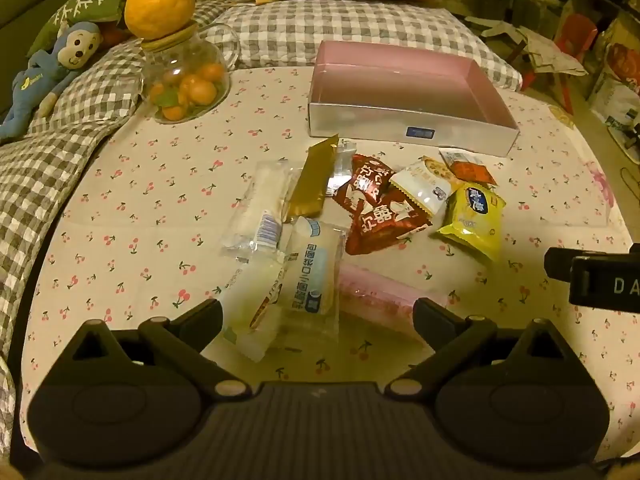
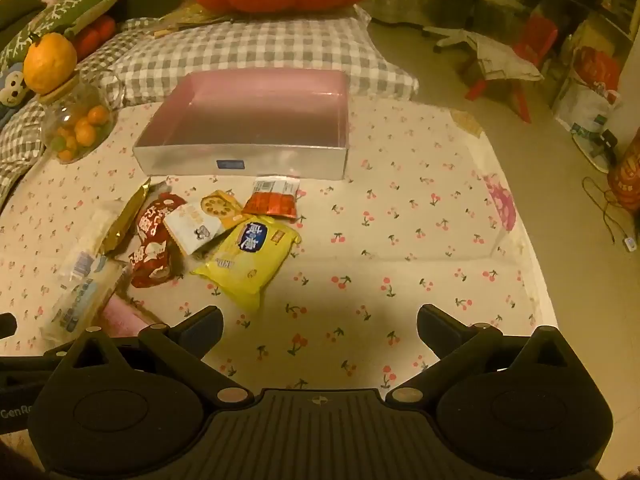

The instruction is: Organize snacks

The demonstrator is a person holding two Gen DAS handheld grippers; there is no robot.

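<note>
The letters "DA" (image 1: 624,286) stand in pale print on the black gripper body at the right edge of the left wrist view, cut off by the frame; the letters "GenRo" (image 2: 16,413) stand on black hardware at the lower left edge of the right wrist view, likewise cut off. The snack packets in the centre of both views carry printed Chinese characters, too small or distorted to read with certainty. The blue label (image 1: 420,133) on the silver front wall of the box is illegible.
</note>
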